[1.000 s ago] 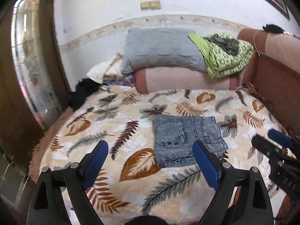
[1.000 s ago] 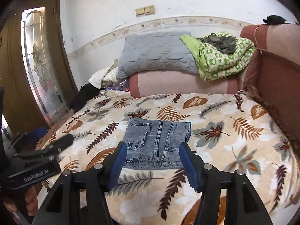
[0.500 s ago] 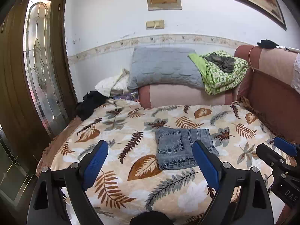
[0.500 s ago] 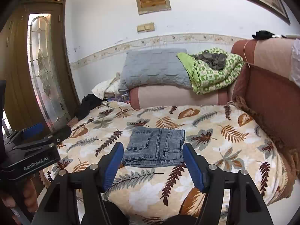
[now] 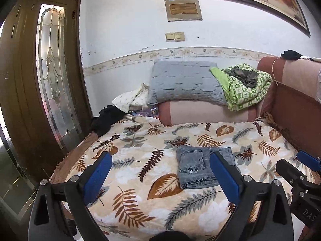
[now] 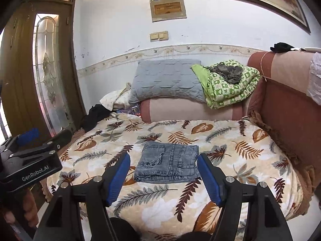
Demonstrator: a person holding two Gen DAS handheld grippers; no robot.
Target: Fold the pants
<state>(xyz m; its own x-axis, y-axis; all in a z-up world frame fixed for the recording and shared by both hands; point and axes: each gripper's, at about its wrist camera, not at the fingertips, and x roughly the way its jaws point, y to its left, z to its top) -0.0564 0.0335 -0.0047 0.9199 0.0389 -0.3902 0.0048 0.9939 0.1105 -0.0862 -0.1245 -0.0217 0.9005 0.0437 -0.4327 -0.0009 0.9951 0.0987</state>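
**Showing both grippers spread wide above folded denim pants**

Spread wide and gripping nothing: blue-padded fingers (image 5: 98,176) of the left gripper (image 5: 160,173), held above the near edge of the bed. Likewise parted and empty: blue pads (image 6: 118,178) of the right gripper (image 6: 163,175), framing the garment from the right wrist view. Lying well beyond both sets of fingertips, untouched: folded pants (image 6: 168,164), grey-blue denim, a compact rectangle with one back pocket and two dark rivets facing up, also seen right of centre from the left wrist view (image 5: 197,167). Resting flat near the middle of a leaf-print blanket (image 6: 230,154) covering the bed. Stacked at the far end on a pink bolster (image 6: 190,110): grey quilted pillow (image 6: 166,78) and, beside it, green patterned bedding (image 6: 228,88) topped by a crumpled dark cloth. Standing at left: wooden door with leaded glass panel (image 6: 48,80). Running along the right side: reddish-brown upholstered sofa back (image 6: 291,104).
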